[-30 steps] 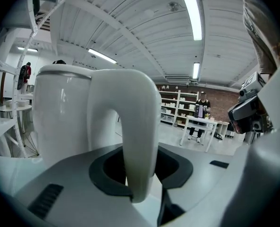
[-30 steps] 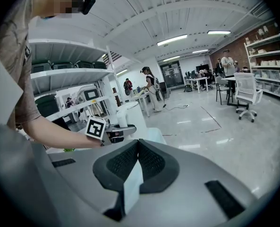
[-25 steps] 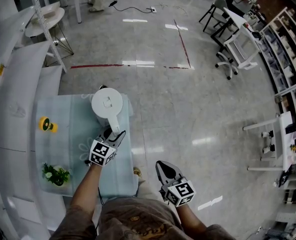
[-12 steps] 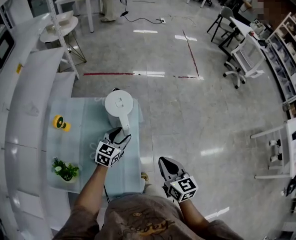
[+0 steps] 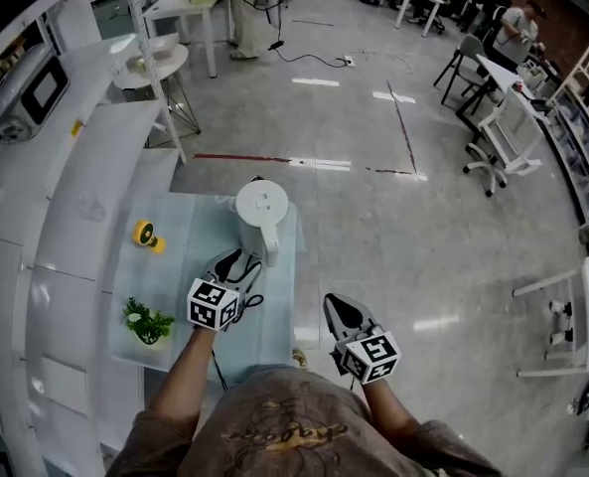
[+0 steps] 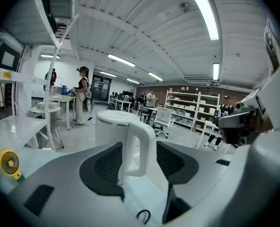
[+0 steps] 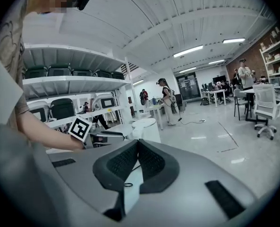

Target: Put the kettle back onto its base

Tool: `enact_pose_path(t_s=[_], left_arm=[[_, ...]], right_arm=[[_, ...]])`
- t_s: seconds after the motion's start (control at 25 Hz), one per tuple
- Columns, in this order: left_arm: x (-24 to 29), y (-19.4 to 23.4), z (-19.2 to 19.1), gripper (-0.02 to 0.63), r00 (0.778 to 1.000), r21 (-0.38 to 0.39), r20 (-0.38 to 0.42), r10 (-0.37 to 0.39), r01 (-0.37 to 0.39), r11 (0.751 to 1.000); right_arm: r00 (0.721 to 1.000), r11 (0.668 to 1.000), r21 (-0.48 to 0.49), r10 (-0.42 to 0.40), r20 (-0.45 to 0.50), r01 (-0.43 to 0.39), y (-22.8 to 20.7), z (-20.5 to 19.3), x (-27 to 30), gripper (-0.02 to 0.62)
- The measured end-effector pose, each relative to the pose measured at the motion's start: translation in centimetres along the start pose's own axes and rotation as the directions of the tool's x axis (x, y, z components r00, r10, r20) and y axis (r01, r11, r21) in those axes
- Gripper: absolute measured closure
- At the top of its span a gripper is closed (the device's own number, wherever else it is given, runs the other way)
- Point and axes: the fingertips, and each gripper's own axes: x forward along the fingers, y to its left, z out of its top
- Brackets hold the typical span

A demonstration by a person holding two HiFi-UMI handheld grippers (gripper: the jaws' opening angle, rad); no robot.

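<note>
The white kettle (image 5: 262,210) stands upright on the pale blue table (image 5: 190,266); whatever it rests on is hidden beneath it. Its handle (image 5: 257,249) points toward me. My left gripper (image 5: 238,264) sits just behind the handle, and its jaws have just been opening. In the left gripper view the handle (image 6: 139,143) stands between the dark pads (image 6: 102,167) with a gap on each side, so nothing is gripped. My right gripper (image 5: 340,312) hovers over the floor to the right of the table, shut and empty, its pads (image 7: 151,162) meeting.
A yellow object (image 5: 146,235) and a small green plant (image 5: 147,321) lie on the table's left side. A black cord (image 5: 248,301) loops near the front edge. White shelving (image 5: 66,217) runs along the left. Grey floor (image 5: 413,237) spreads to the right.
The left jaws let go of the kettle handle and spread wide, and the gripper drew back a little toward me. Both grippers rose. The kettle stayed where it stood.
</note>
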Motion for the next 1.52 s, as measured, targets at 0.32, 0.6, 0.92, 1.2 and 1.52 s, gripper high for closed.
enact_pose_path(t_s=[0.32,0.6,0.92,1.2,1.52], left_arm=[[-4.6,0.9,3.3,0.379,0.993,-0.060,0.095,0.066,-0.060,0.996],[-8.4,-1.4,6.0,0.398,0.988,-0.038,0.153,0.032,-0.027,0.999],[-12.0,-3.5,7.2,0.539,0.974,-0.016,0.218,0.065,-0.063,0.998],[-13.2,-4.3,6.5,0.583,0.957,-0.055,0.261,0.124,-0.114,0.992],[-13.6,-4.3,5.5,0.584,0.955,-0.051,0.251,0.159,-0.151,0.987]], right_arm=[[0.996,0.997,-0.037,0.074,0.039,-0.073,1.7,2.5,1.1,0.595],[0.993,0.994,-0.057,0.101,0.068,-0.098,2.9,4.1,1.1,0.595],[0.992,0.994,-0.058,0.093,0.087,-0.088,2.6,4.7,0.5,0.595],[0.993,0.995,-0.074,0.080,0.089,-0.074,2.1,4.6,0.4,0.595],[0.994,0.995,-0.085,0.068,0.086,-0.061,1.9,4.2,0.5,0.595]])
